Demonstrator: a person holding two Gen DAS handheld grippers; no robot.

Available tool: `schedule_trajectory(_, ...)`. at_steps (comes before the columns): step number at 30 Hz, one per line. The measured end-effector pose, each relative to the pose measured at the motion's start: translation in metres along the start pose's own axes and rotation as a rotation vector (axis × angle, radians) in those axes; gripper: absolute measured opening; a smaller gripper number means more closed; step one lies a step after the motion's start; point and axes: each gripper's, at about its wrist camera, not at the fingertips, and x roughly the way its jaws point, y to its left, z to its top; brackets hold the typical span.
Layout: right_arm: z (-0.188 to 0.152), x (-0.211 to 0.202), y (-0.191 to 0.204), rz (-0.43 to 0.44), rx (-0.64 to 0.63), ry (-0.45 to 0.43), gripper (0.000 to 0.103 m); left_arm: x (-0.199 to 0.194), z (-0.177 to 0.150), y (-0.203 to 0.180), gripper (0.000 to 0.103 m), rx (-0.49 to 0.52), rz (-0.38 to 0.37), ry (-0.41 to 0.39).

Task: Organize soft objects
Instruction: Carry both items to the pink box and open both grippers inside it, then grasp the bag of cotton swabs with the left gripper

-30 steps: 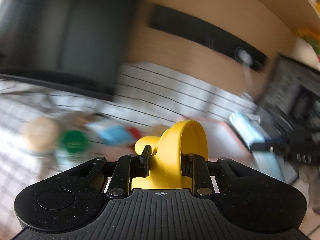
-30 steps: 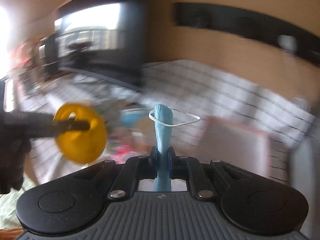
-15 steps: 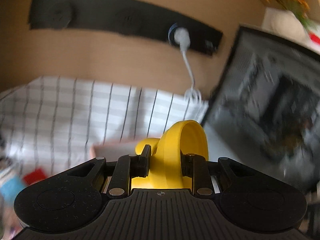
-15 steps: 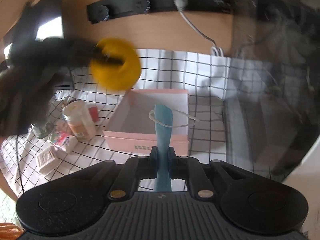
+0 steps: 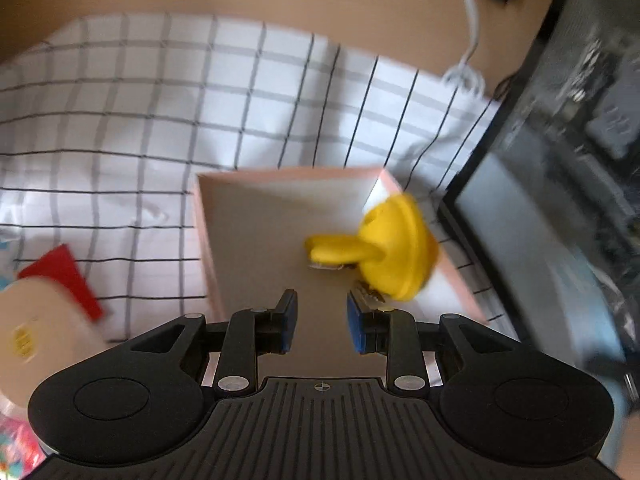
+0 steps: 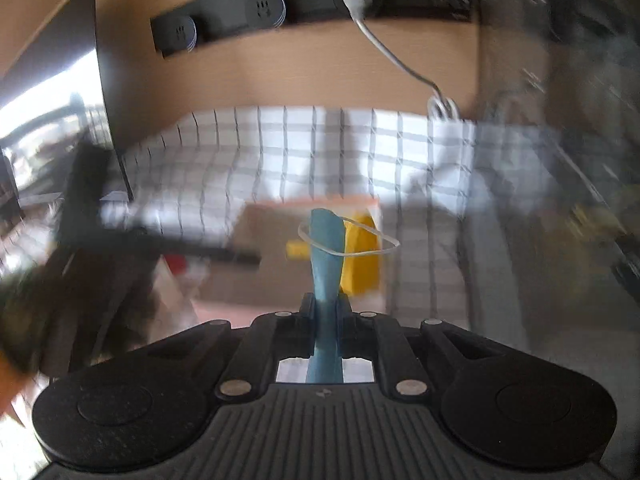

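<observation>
My table (image 5: 140, 92) is covered by a white cloth with a dark grid, and a wooden wall rises behind it. A black-framed glass-fronted appliance (image 5: 560, 184) stands at the cloth's right edge. In the middle of the cloth sits the shallow pink cardboard box (image 5: 204, 236) with a pale inside, open at the top. Inside it, against its right wall, is the yellow soft rubber toy with a round flared body and a stubby stem (image 5: 394, 254), blurred, its stem pointing left; I cannot tell whether it has settled on the box floor. My left gripper (image 5: 322, 316) hangs just above the box's near edge, its jaws apart with nothing between them, the toy just ahead and to the right. My right gripper (image 6: 325, 312) has its jaws clamped on a folded light-blue face mask with a white elastic loop (image 6: 326, 252), which stands upright out of the jaws in front of the box, the loop sticking out sideways.
</observation>
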Motion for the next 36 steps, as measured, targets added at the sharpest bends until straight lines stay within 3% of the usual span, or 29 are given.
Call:
schedule_trajectory(6, 0.068, 0.063, 0.023, 0.127, 0.118, -0.030, 0.009, -0.066, -0.041, 0.020, 0.030, -0.029, 0.003, -0.064)
schedule_trajectory(11, 0.097, 0.136, 0.037, 0.188, 0.210, 0.013, 0.009, -0.108, -0.090, 0.060, 0.030, -0.125, 0.097, -0.047)
schedule_trajectory(14, 0.093, 0.182, 0.043, 0.146, 0.220, 0.076, 0.009, -0.133, -0.114, 0.088, 0.030, -0.191, 0.180, -0.056)
schedule_trajectory(20, 0.044, 0.243, 0.058, 0.061, 0.150, 0.277, 0.009, -0.170, -0.148, 0.135, 0.030, -0.330, 0.312, -0.104)
schedule_trajectory(24, 0.041, 0.248, 0.074, 0.034, 0.078, 0.281, 0.012, -0.173, -0.161, 0.151, 0.030, -0.371, 0.344, -0.079)
schedule_trajectory(25, 0.045, 0.248, 0.076, 0.032, 0.069, 0.272, 0.024, -0.173, -0.163, 0.153, 0.030, -0.373, 0.346, -0.071)
schedule_trajectory(26, 0.050, 0.246, 0.076, 0.032, 0.067, 0.272, 0.046, -0.172, -0.166, 0.155, 0.030, -0.374, 0.347, -0.066)
schedule_trajectory(29, 0.065, 0.227, 0.076, -0.001, 0.038, 0.226, 0.063, -0.174, -0.171, 0.158, 0.030, -0.375, 0.342, -0.062)
schedule_trajectory(32, 0.067, 0.193, 0.077, -0.028, -0.008, 0.175, 0.064, -0.172, -0.172, 0.159, 0.030, -0.378, 0.348, -0.077)
schedule_trajectory(36, 0.051, 0.151, 0.094, 0.006, -0.104, 0.128, 0.066, -0.174, -0.170, 0.167, 0.030, -0.409, 0.359, -0.112)
